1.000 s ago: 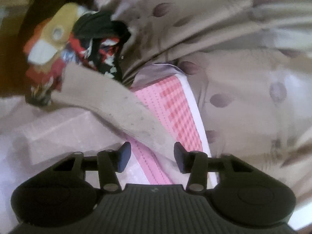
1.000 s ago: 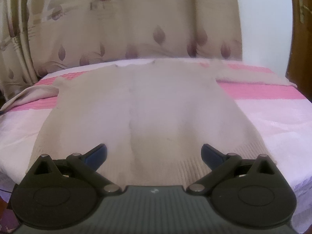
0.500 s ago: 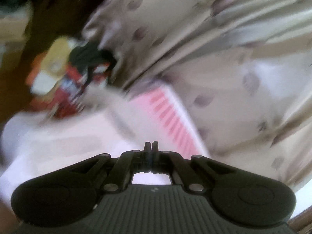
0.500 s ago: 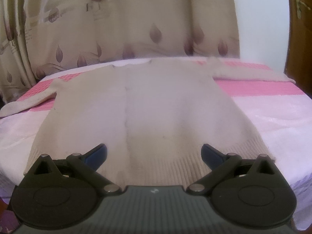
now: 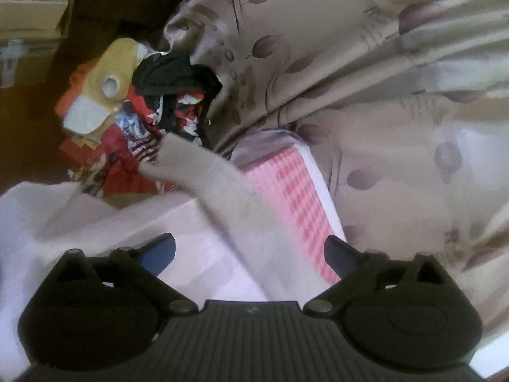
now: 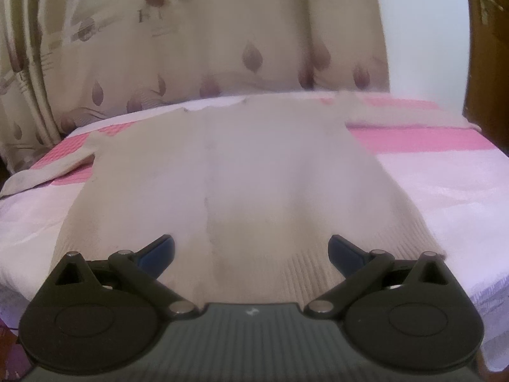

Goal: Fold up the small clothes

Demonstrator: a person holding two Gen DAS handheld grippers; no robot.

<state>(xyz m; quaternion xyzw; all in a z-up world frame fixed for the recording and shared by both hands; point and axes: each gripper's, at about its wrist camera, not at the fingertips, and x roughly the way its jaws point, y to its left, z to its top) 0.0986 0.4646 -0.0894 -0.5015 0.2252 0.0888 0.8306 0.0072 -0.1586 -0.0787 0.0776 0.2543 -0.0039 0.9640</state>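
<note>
The beige sweater [image 6: 229,172] lies spread flat on the pink-and-white bedspread [image 6: 445,172], back or front up, hem nearest the right wrist camera and neckline toward the leaf-patterned curtain [image 6: 222,38]. Laid out this way, with both sleeves stretched sideways, it appears ready for a first fold rather than partly folded. The right gripper [image 6: 251,250] hovers over the ribbed hem with its fingers spread wide and nothing between them; that placement suits a grab at the bottom edge, though whether the fingertips touch the knit cannot be told from this angle. The left gripper [image 5: 249,250] is likewise released, its jaws far apart, pointed along the left sleeve [image 5: 219,187], which runs diagonally away from it across the checked pink stripe and ends at the bed's edge. The sleeve passes through the gap between the fingers in the picture, but it seems to lie below them, ungrasped. Beyond the cuff a heap of colourful clothes [image 5: 133,121] sits off the bed, blurred; its separate pieces are hard to make out. The right sleeve's cuff is cut off near the door frame, and the near strip of hem is hidden behind the gripper body
</note>
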